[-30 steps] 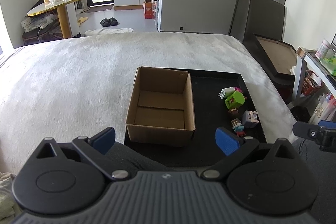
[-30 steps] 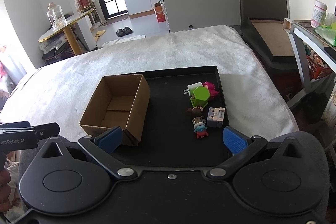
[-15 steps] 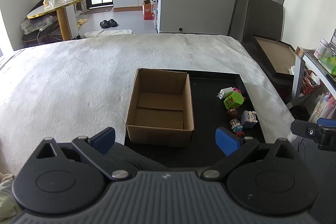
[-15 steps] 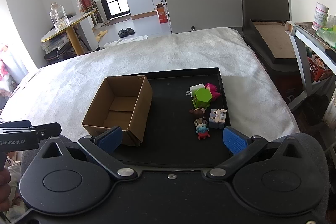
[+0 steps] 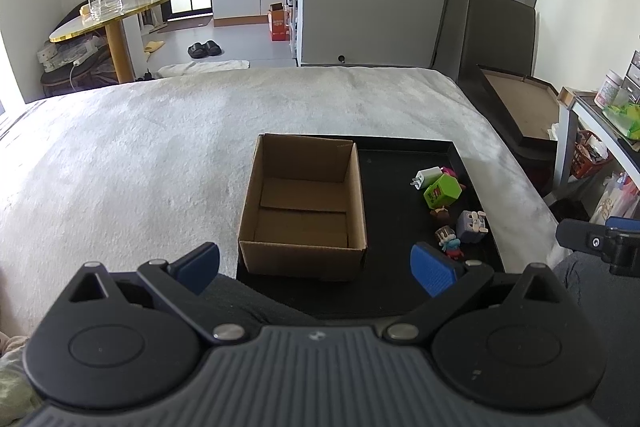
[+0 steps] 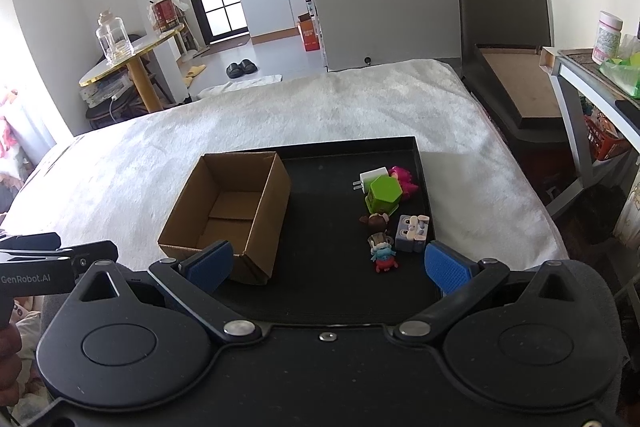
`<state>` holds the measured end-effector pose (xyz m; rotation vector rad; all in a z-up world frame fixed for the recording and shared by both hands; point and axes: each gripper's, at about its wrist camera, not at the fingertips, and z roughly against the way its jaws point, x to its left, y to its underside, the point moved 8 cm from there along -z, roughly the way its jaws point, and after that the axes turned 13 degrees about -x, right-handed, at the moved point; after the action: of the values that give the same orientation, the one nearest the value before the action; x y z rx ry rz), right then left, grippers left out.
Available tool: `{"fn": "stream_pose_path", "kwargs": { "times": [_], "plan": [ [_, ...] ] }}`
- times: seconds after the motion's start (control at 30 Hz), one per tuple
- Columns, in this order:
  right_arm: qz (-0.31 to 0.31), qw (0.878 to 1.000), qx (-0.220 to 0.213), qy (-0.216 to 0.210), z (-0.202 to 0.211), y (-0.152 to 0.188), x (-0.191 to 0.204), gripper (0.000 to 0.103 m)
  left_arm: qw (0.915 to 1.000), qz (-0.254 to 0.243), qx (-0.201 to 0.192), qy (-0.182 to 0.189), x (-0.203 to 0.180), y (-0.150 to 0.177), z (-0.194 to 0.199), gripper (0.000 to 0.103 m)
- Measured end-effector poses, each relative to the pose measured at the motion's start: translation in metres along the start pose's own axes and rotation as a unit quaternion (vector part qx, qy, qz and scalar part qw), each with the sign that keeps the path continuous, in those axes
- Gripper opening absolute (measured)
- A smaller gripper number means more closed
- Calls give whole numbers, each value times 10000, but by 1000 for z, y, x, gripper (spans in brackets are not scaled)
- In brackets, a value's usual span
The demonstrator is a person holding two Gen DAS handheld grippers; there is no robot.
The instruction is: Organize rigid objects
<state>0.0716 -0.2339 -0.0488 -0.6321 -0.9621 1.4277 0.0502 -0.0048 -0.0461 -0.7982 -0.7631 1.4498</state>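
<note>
Both the left gripper and right gripper hang wide and empty at the lower frame. The open brown cardboard box sits empty at centre on the black tray, on the bed. Small toys, led by a green hexagonal block, cluster centre-right, likely awaiting boxing.

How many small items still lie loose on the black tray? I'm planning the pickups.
6: white plug, pink toy, green block, brown figure, grey cube, red figure. Others may hide behind them.
</note>
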Motion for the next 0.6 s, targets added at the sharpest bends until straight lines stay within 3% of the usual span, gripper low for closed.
{"fn": "stream_pose_path", "kwargs": {
  "times": [0.6],
  "plan": [
    [-91, 9999, 82, -15, -6, 10, -7, 103, 9999, 5, 160, 53, -2, 9, -10, 101]
  ]
}}
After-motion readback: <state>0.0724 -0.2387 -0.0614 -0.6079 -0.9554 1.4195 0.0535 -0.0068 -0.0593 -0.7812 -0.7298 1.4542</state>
